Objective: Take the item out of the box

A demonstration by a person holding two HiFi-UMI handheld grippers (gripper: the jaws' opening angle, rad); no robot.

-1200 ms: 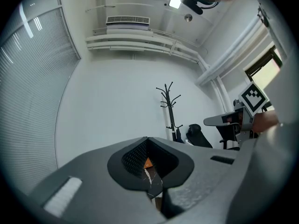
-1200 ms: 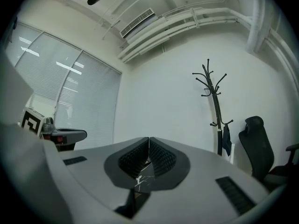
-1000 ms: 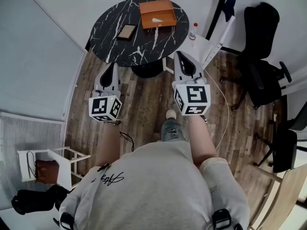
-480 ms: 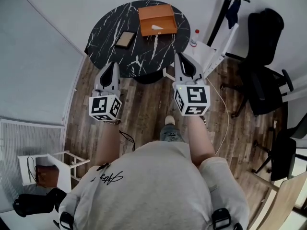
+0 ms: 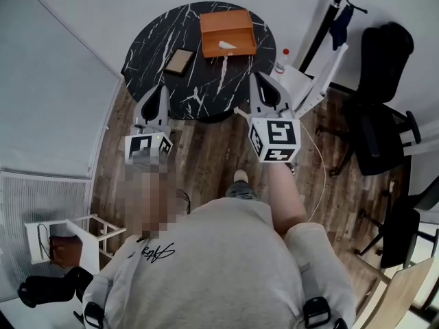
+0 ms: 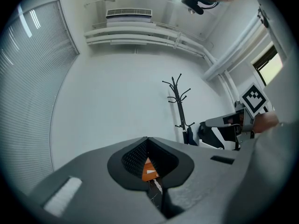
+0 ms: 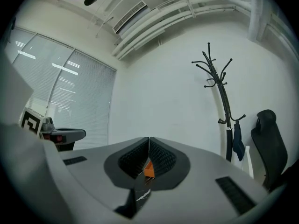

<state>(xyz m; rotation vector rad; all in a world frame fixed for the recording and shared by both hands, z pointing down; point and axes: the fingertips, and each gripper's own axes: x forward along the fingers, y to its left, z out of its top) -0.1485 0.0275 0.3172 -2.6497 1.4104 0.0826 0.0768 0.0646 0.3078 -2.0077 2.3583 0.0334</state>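
Observation:
An orange box with a white mark on its lid lies closed at the far side of a round black marble table. A small dark flat item rests to the left of it. My left gripper is shut and empty, its tip at the table's near left edge. My right gripper is shut and empty too, at the near right edge. Both are well short of the box. Through the shut jaws the orange box shows in the left gripper view, and the box also in the right gripper view.
A coat stand and a white stool with a bottle stand right of the table. Black office chairs fill the right side. A small white rack sits at lower left beside the blinds.
The person has stepped toward the table: it sits lower and nearer in the head view, and both gripper tips now reach its near edge. Both grippers stayed shut.

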